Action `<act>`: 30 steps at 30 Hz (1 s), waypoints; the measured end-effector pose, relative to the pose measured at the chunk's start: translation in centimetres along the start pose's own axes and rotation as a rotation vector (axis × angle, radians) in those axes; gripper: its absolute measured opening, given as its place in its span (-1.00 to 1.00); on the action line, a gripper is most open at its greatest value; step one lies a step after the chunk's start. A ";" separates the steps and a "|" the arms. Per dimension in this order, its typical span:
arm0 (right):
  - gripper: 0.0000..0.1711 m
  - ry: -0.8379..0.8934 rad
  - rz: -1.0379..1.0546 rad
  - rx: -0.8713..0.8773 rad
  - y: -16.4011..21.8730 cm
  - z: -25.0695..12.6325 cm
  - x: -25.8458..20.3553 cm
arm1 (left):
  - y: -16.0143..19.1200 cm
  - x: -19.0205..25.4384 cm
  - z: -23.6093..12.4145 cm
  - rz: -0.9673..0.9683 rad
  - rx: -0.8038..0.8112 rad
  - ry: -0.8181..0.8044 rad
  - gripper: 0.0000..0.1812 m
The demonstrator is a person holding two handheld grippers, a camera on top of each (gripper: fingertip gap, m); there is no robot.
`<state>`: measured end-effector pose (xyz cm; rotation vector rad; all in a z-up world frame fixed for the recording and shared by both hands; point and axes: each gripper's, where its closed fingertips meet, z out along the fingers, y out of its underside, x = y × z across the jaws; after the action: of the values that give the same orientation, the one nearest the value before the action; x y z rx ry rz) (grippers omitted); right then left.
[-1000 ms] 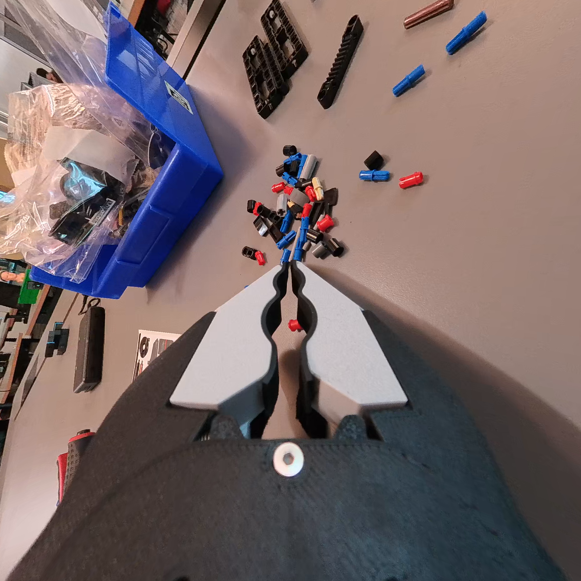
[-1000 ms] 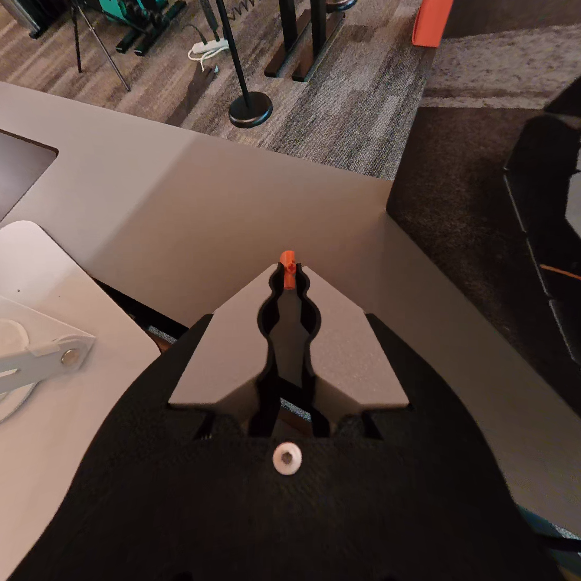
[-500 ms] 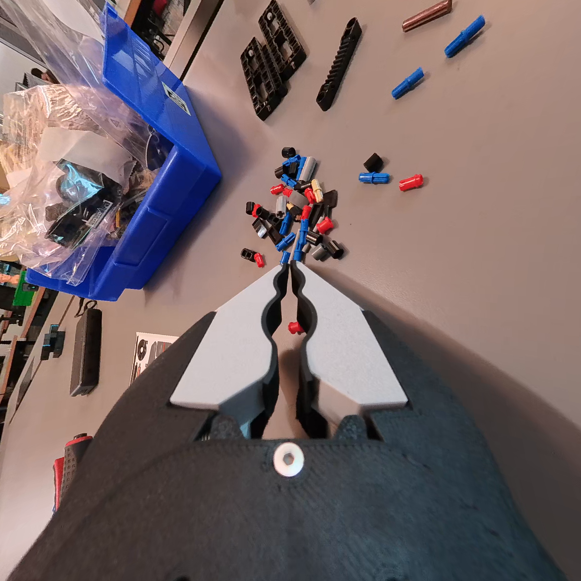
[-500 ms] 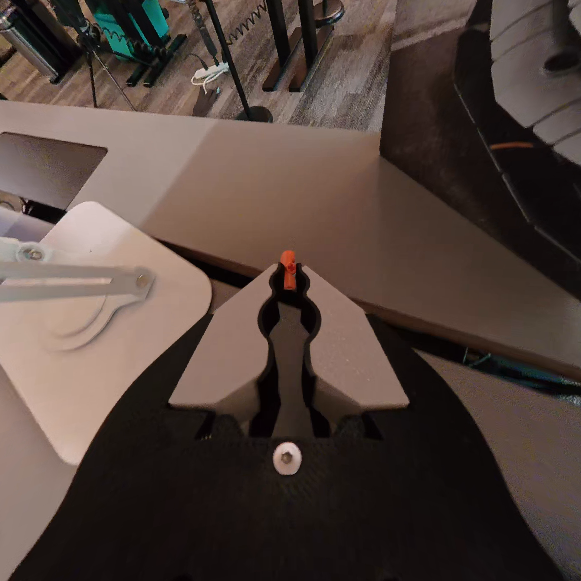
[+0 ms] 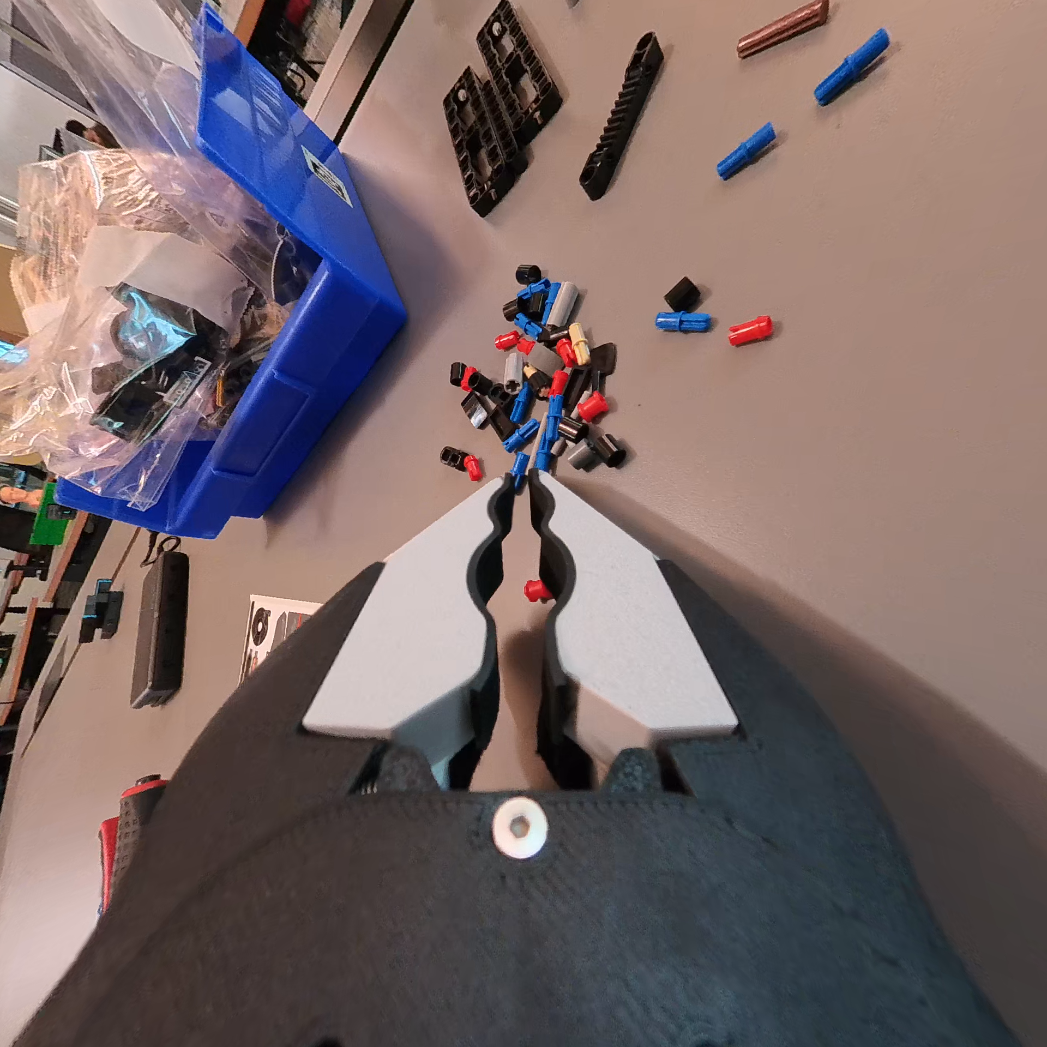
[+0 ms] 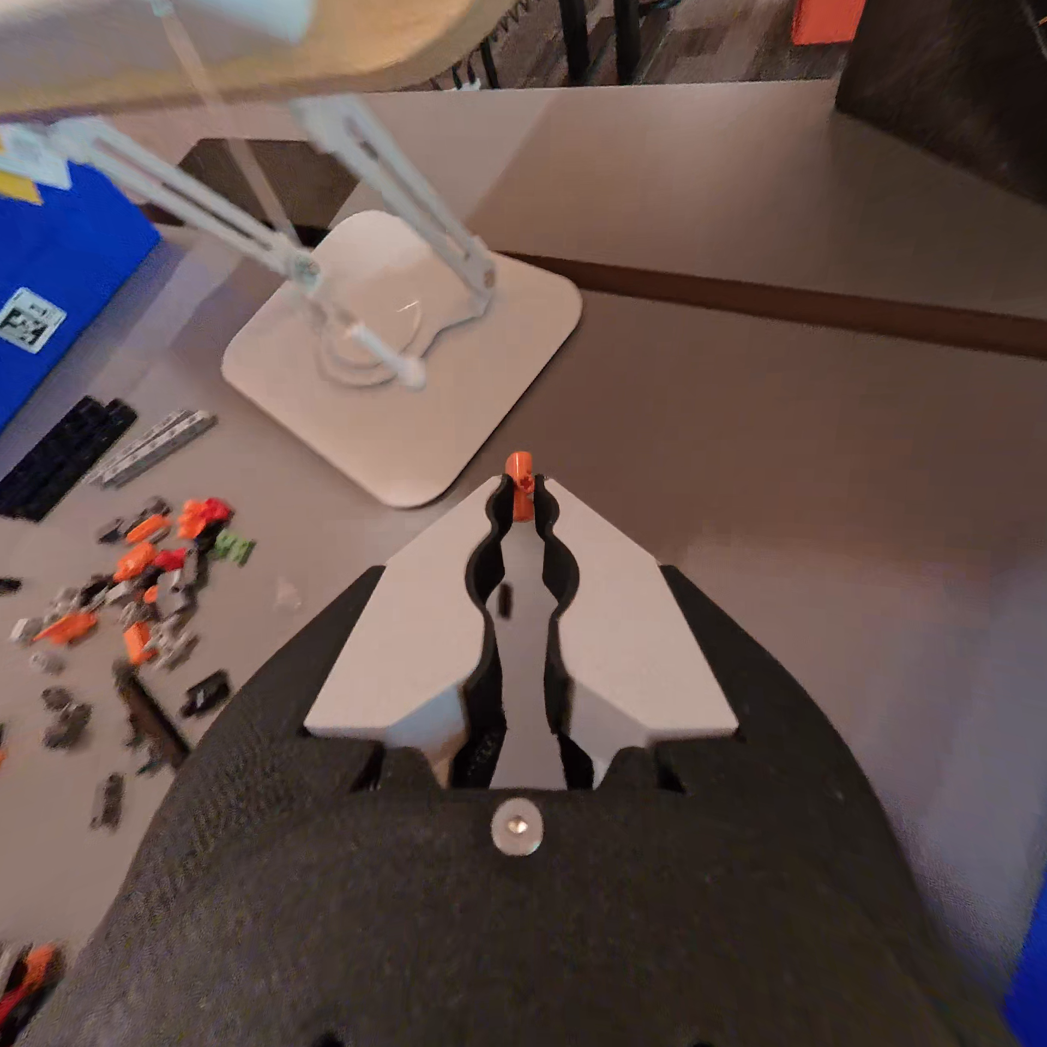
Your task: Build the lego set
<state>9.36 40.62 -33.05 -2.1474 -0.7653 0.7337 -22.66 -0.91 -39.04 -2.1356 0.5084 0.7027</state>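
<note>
In the left wrist view my left gripper (image 5: 519, 480) hovers over the grey table (image 5: 850, 453) with its jaws almost together and nothing held. Just beyond its tips lies a pile of small blue, red, black and grey pins (image 5: 544, 374). One red pin (image 5: 534, 589) shows on the table through the gap between the fingers. In the right wrist view my right gripper (image 6: 518, 481) is shut on a small orange piece (image 6: 518, 473) that sticks out past its tips. A blurred pile of orange, red, grey and green parts (image 6: 141, 572) lies to its left.
A blue bin (image 5: 317, 317) with clear bags of parts stands left of the pin pile. Black frames (image 5: 498, 107), a black beam (image 5: 623, 119), loose blue pins (image 5: 745, 150) and a brown axle (image 5: 782, 28) lie beyond. A white lamp base (image 6: 408, 362) stands ahead of my right gripper, with black and grey beams (image 6: 107, 447) to its left.
My right gripper has swung left and down with the orange piece, from the table edge and floor to the lamp base and parts pile. The left gripper has barely moved.
</note>
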 end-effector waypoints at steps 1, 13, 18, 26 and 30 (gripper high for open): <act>-0.95 -0.006 -0.005 0.001 0.5 -0.9 -0.8 | 0.0 0.0 0.0 0.003 0.000 -0.002 -0.97; -0.95 0.031 -0.055 -0.081 12.7 -13.0 -6.7 | 0.0 0.2 0.0 0.007 0.001 -0.007 -0.97; -0.95 0.068 0.023 -0.113 17.0 -16.1 -4.6 | 0.0 0.1 0.0 0.013 0.000 -0.016 -0.97; -0.86 0.207 0.001 -0.174 19.5 -16.0 -0.7 | 0.0 -0.1 0.0 0.021 -0.005 -0.034 -0.97; -0.73 0.224 -0.091 -0.163 17.9 -17.2 -1.5 | 0.0 -0.2 0.0 0.023 -0.007 -0.038 -0.97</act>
<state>25.46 22.04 -36.84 -2.2755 -0.8196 0.3859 -22.82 -0.93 -38.95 -2.1218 0.5119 0.7581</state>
